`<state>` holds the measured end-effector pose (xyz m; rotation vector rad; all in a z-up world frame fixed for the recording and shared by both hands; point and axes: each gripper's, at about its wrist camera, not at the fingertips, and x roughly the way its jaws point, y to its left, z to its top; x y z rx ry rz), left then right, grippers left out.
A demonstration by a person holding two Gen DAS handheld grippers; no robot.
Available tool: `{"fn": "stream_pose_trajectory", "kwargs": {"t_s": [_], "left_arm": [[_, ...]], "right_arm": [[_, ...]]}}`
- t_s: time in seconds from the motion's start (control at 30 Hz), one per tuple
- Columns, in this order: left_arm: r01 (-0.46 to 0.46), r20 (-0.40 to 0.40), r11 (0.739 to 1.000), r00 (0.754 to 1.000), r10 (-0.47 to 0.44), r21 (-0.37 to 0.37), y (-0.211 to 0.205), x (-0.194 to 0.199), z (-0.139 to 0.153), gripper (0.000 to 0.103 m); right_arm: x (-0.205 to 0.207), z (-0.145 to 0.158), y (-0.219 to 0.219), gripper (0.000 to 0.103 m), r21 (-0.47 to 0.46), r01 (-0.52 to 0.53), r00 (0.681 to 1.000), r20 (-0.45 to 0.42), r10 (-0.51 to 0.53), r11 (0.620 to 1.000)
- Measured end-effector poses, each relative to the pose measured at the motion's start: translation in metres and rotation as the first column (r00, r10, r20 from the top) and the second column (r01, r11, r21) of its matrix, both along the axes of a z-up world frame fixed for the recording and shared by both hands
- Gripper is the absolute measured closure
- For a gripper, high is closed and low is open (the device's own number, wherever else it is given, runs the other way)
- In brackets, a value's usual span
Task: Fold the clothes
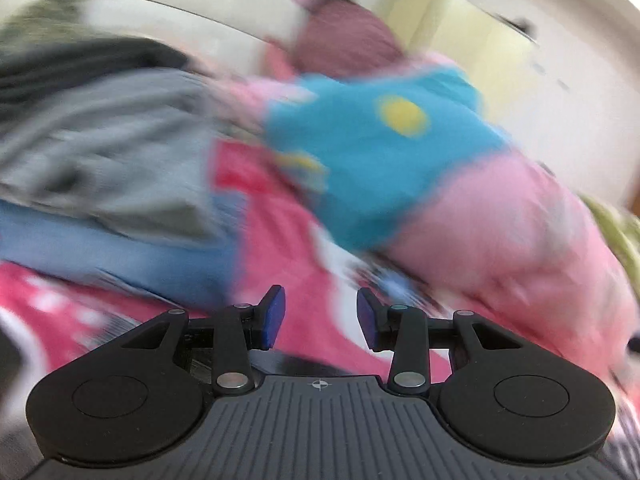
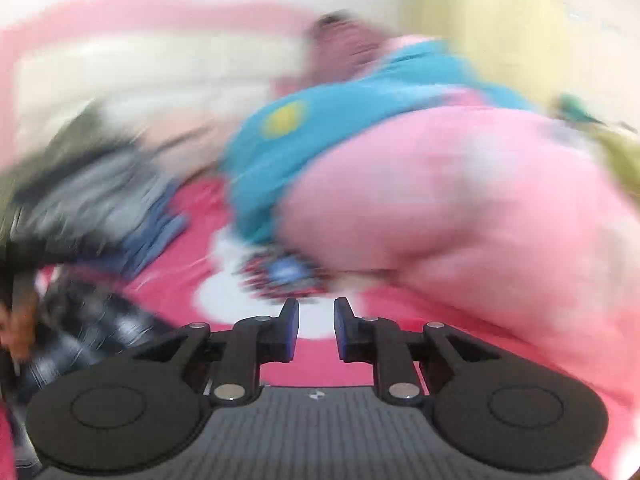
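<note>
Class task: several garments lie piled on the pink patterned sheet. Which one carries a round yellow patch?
The turquoise garment, lying against the big pale pink one. It alone shows a yellow circle; the grey and blue pieces beside it look plain.

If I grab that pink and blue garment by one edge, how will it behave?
The pink and blue garment lies heaped in soft folds, so it will probably droop and unfurl rather than hold shape. It looks like light fabric. It may drag across the red bedspread beneath.
</note>
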<state>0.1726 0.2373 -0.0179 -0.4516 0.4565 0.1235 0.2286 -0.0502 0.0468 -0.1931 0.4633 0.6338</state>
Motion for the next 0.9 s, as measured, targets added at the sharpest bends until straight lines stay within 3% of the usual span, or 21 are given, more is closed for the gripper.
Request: {"fn": "stream_pose_trajectory", "kwargs": {"t_s": [0.07,0.17,0.23,0.4,0.53,0.67,0.8,0.9], "left_arm": [[0.125,-0.052,0.991,0.990,-0.128,-0.056,-0.033,0.012,-0.010,0.064],[0.301,-0.118,0.941,0.940,-0.321,-0.157,-0.082,0.030,-0.026,0.065],[0.308,-0.153,0.934,0.929,-0.336,-0.182,-0.097,0.039,-0.041,0.066],[0.305,-0.153,0.943,0.934,-0.323,-0.130,-0.103,0.041,-0.050,0.067],[0.327,-0.190,0.945,0.926,-0.326,-0.026,-0.123,0.034,-0.036,0.065],[0.388,-0.210,0.919,0.907,-0.366,0.073,-0.155,0.021,-0.014,0.065],[0.456,-0.098,0.867,0.890,-0.445,0.201,-0.194,-0.002,0.046,0.065],[0.464,0.002,0.813,0.868,-0.496,0.351,-0.227,-0.014,0.090,0.063]], "right_arm": [[-0.015,0.011,-0.050,0.083,-0.020,0.085,0.996,0.031,-0.084,0.996],[-0.032,0.008,-0.094,0.083,-0.125,0.129,0.991,0.033,-0.126,0.984],[-0.035,-0.001,-0.106,0.083,-0.200,0.127,0.992,0.022,-0.125,0.971],[-0.028,-0.041,-0.101,0.083,-0.340,0.036,0.999,0.001,-0.038,0.940],[-0.013,-0.067,-0.099,0.083,-0.340,-0.006,0.999,-0.044,-0.010,0.940],[0.003,-0.083,-0.105,0.082,-0.305,-0.029,0.992,-0.124,-0.009,0.952],[0.009,-0.090,-0.110,0.082,-0.294,-0.015,0.986,-0.162,-0.034,0.956],[0.014,-0.093,-0.112,0.085,-0.290,-0.023,0.981,-0.189,-0.033,0.957]]}}
